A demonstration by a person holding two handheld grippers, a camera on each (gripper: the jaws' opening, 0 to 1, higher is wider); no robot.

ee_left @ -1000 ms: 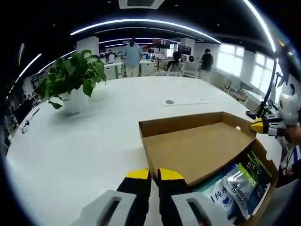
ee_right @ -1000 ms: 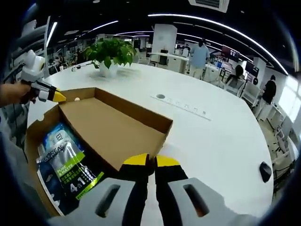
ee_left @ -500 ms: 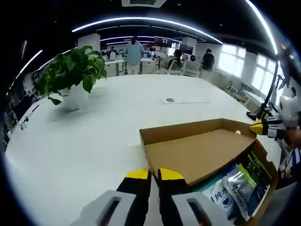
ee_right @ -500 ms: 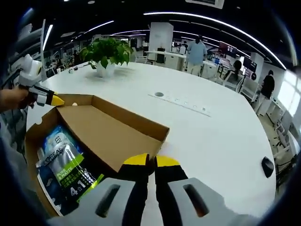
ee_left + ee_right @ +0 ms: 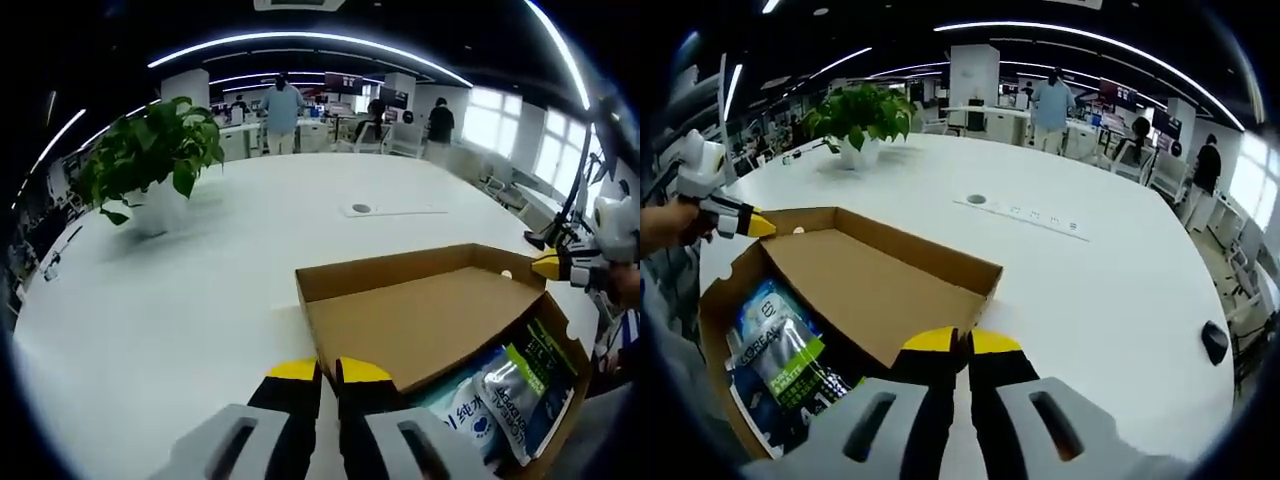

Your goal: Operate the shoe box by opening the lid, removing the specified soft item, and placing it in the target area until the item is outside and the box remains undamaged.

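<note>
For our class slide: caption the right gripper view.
Shut right gripper grips the raised shoe box lid, exposing soft packs.

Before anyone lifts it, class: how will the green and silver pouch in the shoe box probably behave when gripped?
The green and silver pouch looks like glossy film, so it may slip between the jaws. It lies flat and creased, so it will probably sag, not stay stiff. It seems thin, so likely light. The shoe box wall crowds it.
</note>
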